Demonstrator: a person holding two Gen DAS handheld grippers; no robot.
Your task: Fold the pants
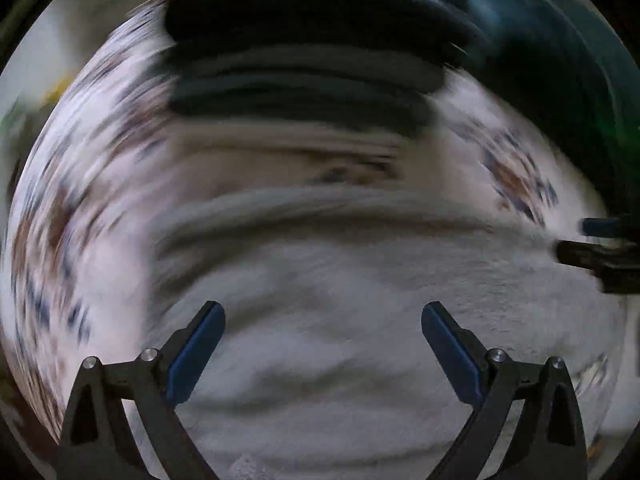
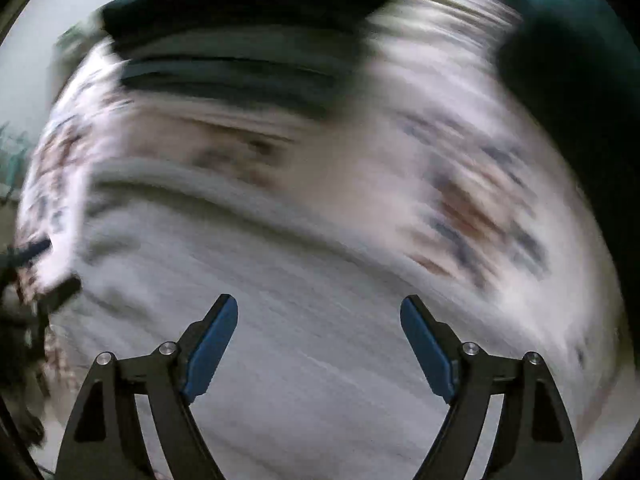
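- Left wrist view: left gripper (image 1: pixel 323 316) fingers spread wide, nothing between them; pale grey fleecy pants (image 1: pixel 340 360) lie directly below on a white patterned cloth surface (image 1: pixel 80 208).
- Same view only: right gripper (image 1: pixel 596 248) enters at the right edge, above the pants' edge.
- Right wrist view: right gripper (image 2: pixel 319 312) fingers spread, empty, above the pants (image 2: pixel 320 380).
- Both views, blurred: stack of dark folded garments (image 1: pixel 304 60) beyond the pants.
- Right wrist view only: left gripper (image 2: pixel 52 276) at the left edge.

Light grey pants (image 1: pixel 340 320), flat, blurred
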